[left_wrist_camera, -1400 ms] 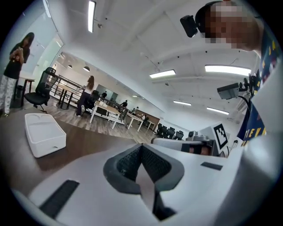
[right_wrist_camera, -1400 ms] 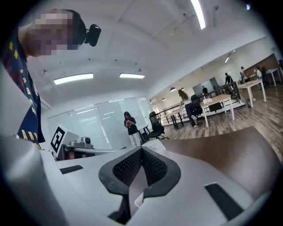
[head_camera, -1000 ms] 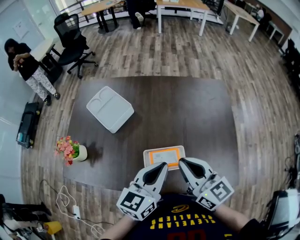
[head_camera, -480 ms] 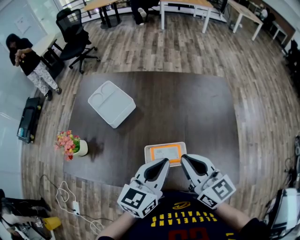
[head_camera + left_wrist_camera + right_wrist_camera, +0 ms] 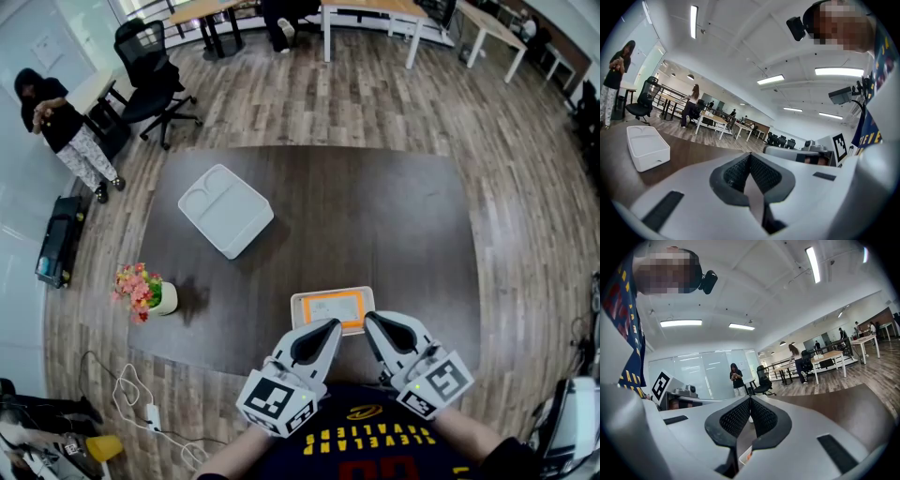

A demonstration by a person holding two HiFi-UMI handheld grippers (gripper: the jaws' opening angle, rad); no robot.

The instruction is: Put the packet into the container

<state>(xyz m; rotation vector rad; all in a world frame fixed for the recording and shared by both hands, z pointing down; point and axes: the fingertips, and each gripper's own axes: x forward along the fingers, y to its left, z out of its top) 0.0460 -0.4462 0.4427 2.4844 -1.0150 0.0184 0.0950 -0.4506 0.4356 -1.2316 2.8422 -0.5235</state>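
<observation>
Looking down from the head view: finding the packet (image 5: 331,307) lying on the table (image 5: 403,234) just beyond both tools, well apart from the container (image 5: 226,210), so judging the whole task as not yet begun. Looking along the left tool (image 5: 750,157): seeing jaws pressed together on nothing. Looking along the right tool (image 5: 750,399): seeing the same, glimpsing only a sliver of packet below.

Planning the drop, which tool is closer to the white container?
Left. In the head view the left tool is below and right of the white container; the right tool is beside it, farther right.
</observation>
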